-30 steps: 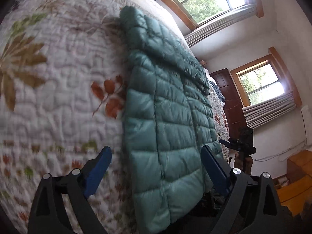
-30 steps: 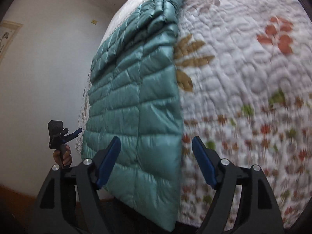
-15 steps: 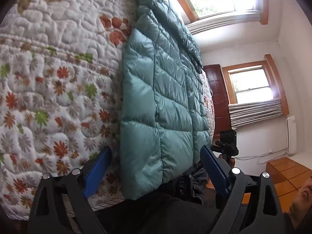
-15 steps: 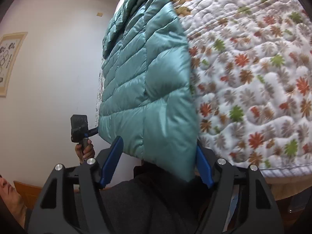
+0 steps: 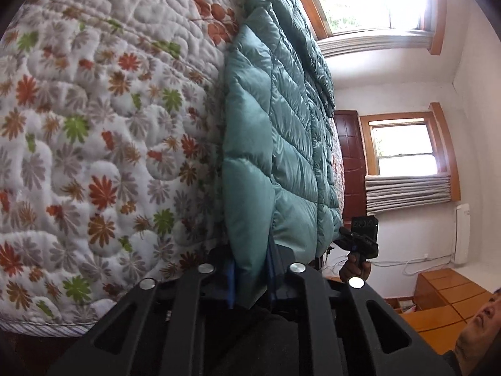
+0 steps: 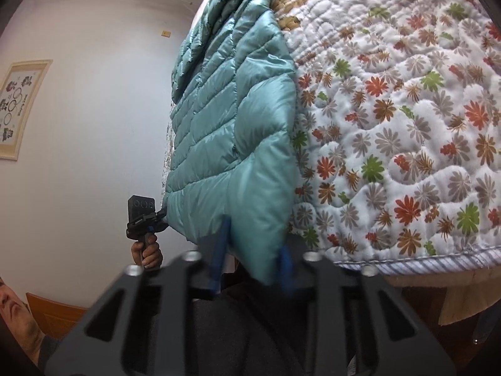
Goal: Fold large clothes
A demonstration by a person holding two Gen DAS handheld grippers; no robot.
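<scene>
A teal quilted puffer jacket lies lengthwise on the bed, its hem hanging over the near edge. My left gripper is shut on one hem corner, blue fingers pinching the fabric. In the right wrist view the same jacket fills the middle, and my right gripper has closed on the other hem corner, blue fingers pressed against the cloth. Each gripper shows up small in the other's view, held in a hand: the right gripper and the left gripper.
A white quilt with flower print covers the bed, whose edge is near me. Two windows, a dark door and wooden drawers lie beyond. A framed picture hangs on the wall.
Both grippers dropped to the jacket's hem at the bed's near edge and went from wide open to shut on its two corners.
</scene>
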